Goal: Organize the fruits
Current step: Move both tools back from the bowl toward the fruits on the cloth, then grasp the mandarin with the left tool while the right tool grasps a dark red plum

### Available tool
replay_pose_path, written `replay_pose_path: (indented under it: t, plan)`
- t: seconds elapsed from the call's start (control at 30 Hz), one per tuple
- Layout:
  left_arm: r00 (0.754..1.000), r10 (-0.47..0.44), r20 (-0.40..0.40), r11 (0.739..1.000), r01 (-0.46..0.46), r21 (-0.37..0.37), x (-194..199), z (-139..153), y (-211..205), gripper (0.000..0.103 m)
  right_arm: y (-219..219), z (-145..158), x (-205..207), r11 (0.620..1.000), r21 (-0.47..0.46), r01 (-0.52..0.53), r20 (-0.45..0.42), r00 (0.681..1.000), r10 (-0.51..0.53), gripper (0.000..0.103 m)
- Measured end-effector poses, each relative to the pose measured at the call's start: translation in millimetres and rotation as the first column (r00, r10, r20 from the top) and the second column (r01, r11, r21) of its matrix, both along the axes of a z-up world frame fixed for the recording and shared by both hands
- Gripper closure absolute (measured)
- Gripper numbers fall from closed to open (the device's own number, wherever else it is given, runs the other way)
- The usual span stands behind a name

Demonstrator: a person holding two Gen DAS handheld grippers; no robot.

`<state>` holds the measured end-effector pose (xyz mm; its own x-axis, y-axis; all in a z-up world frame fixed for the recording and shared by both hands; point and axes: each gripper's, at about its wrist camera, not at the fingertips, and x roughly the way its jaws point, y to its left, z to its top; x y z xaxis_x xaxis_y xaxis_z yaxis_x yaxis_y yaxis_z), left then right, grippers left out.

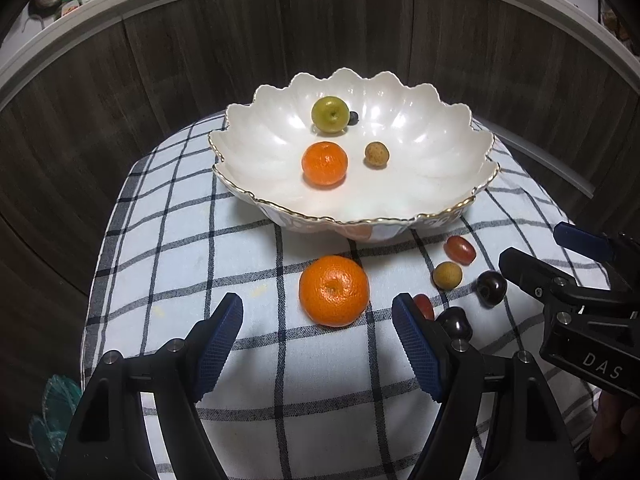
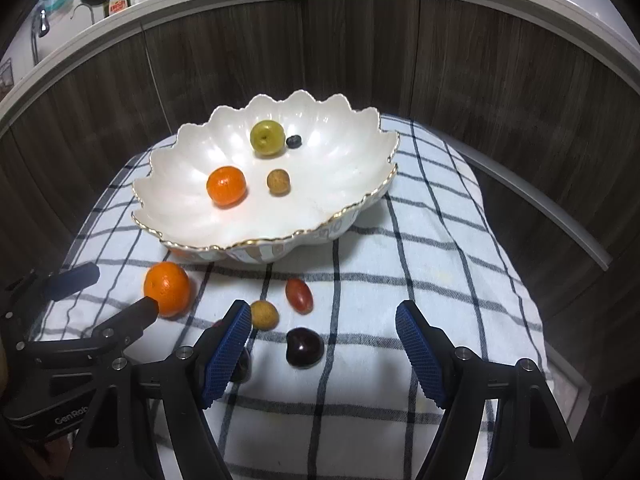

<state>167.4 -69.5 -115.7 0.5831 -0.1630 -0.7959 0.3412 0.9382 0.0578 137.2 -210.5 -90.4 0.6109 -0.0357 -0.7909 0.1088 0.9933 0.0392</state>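
Four fruits lay inside the scalloped bowl [image 1: 440, 152]: a green fruit [image 1: 330, 115], a blueberry [image 1: 353, 117], a small mandarin [image 1: 324, 163] and a tan longan [image 1: 376, 155]. Six remained on the checked cloth [image 1: 180, 240] in front of the bowl: a large mandarin [image 1: 333, 291], two red grapes [image 1: 460, 249], a longan [image 1: 447, 275] and two dark cherries [image 1: 491, 285]. Task judged under half done. The left gripper [image 1: 318, 344] was spread, empty, aimed at the large mandarin; the right gripper [image 2: 324, 350] was spread, empty, straddling a cherry [image 2: 304, 347].
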Motion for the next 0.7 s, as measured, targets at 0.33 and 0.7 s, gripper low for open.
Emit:
replay_pose_path:
  t: [0.33, 0.7]
  plan:
    - [1.0, -0.009, 0.002, 1.0, 0.009, 0.01, 6.5, -11.5, -1.8, 0.026, -0.8, -13.2, -0.4, 1.0, 0.016, 0.009, -0.033, 0.999, -0.008, 0.028]
    - [1.0, -0.019, -0.005, 1.0, 0.019, 0.007, 12.5, -19.2, -7.0, 0.027, -0.1, -29.2, 1.3, 1.0, 0.028, 0.005, -0.058, 0.998, -0.004, 0.039]
